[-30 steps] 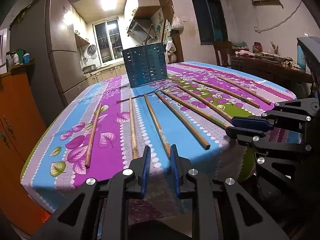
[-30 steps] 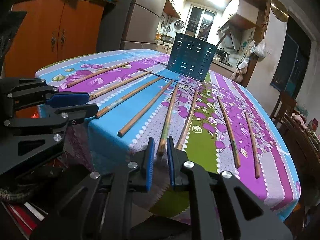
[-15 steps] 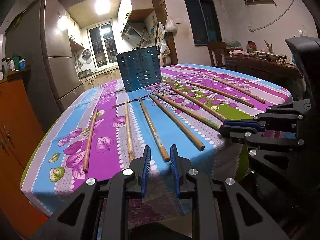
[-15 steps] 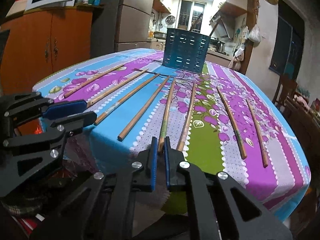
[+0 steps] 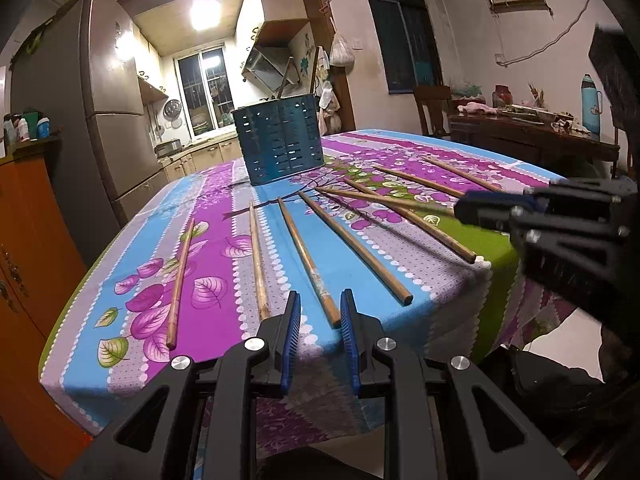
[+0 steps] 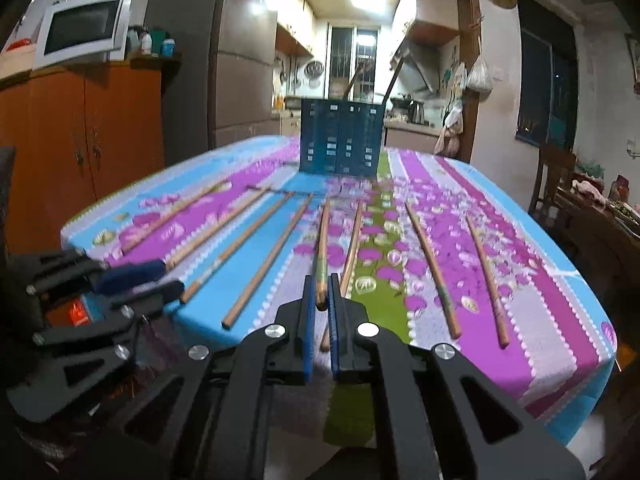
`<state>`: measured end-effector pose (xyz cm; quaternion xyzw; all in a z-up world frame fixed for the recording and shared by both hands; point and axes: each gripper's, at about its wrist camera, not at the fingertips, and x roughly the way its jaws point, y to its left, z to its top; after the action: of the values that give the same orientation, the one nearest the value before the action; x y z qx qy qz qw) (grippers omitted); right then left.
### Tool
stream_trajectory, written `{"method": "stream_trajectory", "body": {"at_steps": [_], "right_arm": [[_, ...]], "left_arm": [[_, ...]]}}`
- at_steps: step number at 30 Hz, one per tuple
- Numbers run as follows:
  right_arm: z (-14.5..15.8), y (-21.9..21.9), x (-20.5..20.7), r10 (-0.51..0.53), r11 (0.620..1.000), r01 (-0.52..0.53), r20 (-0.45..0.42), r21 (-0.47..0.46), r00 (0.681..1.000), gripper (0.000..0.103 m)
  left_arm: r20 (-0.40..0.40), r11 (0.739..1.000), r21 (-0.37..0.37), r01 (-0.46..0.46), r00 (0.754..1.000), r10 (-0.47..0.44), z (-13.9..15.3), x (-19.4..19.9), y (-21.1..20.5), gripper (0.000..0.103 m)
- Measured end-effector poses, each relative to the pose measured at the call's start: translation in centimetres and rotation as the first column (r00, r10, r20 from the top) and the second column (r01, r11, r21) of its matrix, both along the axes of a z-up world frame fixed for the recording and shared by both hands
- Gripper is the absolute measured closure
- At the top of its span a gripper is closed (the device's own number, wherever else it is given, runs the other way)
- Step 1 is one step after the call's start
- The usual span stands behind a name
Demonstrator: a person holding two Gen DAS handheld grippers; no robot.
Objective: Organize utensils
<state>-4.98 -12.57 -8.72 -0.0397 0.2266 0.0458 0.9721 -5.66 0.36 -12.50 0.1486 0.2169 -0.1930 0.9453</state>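
Tablecloth (image 6: 520, 280) unchanged; right hand-held gripper (image 6: 320, 300) now seemingly pinches chopstick (image 6: 322, 248); left (image 5: 318, 320) stays spread.

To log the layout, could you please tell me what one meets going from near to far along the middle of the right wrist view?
The right gripper → the chopstick it grips → blue utensil holder → kitchen window.

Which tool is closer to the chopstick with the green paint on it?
Right. The right tool is clamped on the green-painted chopstick's near end; the left tool sits apart, at another chopstick.
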Motion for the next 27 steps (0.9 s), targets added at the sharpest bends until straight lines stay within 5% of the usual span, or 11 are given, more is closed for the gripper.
{"method": "stream_trajectory", "body": {"at_steps": [16,27], "right_arm": [[1.5,0.3,-0.8,0.051,0.999,-0.05,0.083,-0.02,0.995,0.098],[3.3,0.2,-1.3,0.058,0.998,-0.053,0.163,-0.037,0.985,0.099]], "left_arm": [[-0.041,0.999,0.015,-0.041,0.998,0.041,-0.6,1.1,-0.4,0.095],[0.12,0.997,0.048,-0.068,0.991,0.062,2.0,0.2,-0.2,0.096]]}}
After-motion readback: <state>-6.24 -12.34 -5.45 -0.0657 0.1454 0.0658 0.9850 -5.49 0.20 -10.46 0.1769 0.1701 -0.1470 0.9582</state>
